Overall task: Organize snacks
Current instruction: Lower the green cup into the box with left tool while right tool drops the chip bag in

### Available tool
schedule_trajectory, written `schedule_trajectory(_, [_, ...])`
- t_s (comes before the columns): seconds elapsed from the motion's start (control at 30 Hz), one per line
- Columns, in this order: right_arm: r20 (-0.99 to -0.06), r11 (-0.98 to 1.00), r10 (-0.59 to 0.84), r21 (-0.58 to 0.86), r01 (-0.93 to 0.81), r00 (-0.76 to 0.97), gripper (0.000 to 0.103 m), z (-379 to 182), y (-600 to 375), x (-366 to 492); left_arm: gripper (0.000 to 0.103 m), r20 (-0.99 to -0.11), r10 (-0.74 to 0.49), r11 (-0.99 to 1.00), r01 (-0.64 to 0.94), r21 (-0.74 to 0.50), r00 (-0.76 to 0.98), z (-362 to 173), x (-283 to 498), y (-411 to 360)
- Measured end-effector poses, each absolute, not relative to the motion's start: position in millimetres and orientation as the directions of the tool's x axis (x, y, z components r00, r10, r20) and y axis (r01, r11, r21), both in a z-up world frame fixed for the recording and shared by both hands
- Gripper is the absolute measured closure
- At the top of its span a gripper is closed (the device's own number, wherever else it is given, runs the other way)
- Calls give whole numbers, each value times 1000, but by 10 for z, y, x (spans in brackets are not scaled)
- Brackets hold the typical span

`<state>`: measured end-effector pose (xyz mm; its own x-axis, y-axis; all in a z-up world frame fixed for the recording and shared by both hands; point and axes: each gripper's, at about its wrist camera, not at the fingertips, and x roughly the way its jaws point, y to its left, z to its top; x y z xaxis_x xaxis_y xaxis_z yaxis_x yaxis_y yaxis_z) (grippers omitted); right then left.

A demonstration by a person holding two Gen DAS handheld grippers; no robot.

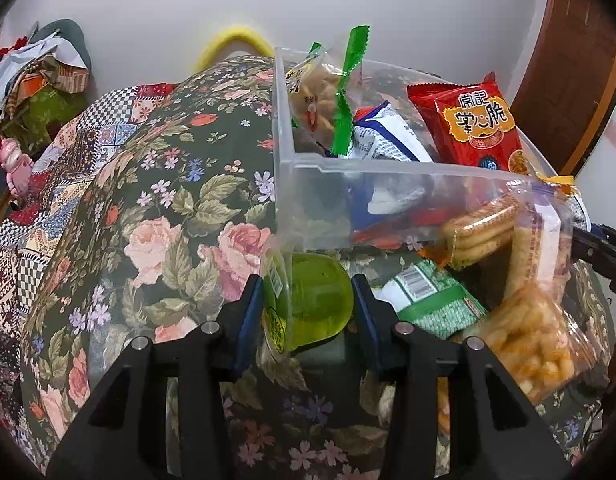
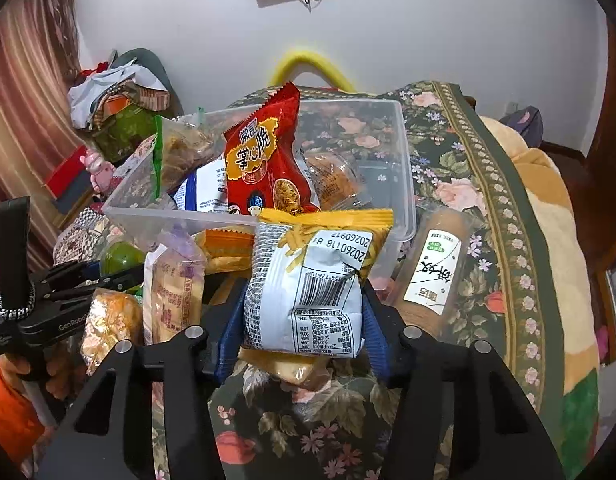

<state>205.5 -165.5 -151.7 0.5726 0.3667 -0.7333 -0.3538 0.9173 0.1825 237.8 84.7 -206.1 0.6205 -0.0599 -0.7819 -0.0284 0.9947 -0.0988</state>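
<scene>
A clear plastic bin (image 1: 388, 168) (image 2: 404, 184) stands on a floral cloth and holds several snack packs, among them a red packet (image 1: 476, 128) (image 2: 264, 160). My left gripper (image 1: 306, 304) is shut on a green jelly cup (image 1: 308, 304), just in front of the bin's near corner; the cup also shows in the right wrist view (image 2: 120, 258). My right gripper (image 2: 304, 312) is shut on a white and yellow snack bag (image 2: 308, 280), held just before the bin's front wall. The left gripper also appears in the right wrist view (image 2: 108, 276).
Loose packs lie in front of the bin: a biscuit bag (image 1: 484, 232), a green packet (image 1: 432, 300), a puffed-snack bag (image 1: 532, 348). A brown wrapped roll (image 2: 432, 268) lies right of the bin. Clutter (image 2: 116, 112) and a pink figurine (image 1: 16, 168) sit at far left.
</scene>
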Motion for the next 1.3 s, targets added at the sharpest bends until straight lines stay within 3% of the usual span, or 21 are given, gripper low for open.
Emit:
schedule_trajectory(0.5, [-667,916,387,198,-349,637,57,-1206,-1799,1985,62,-692,-92,992,8,-123,716,-1432,2024,772])
schedule_trajectory(0.93, [-578,928,366,166,-334,729,57,-852,-1825,2199,62,-629,-102,993,47,-104,771,-1065,2383,610])
schedule_trajectory(1.3, [-631,943,323,153,-295,705,57,-986,-1742,2686,62,-659,-85,992,3,-124,747,-1260,2841,666])
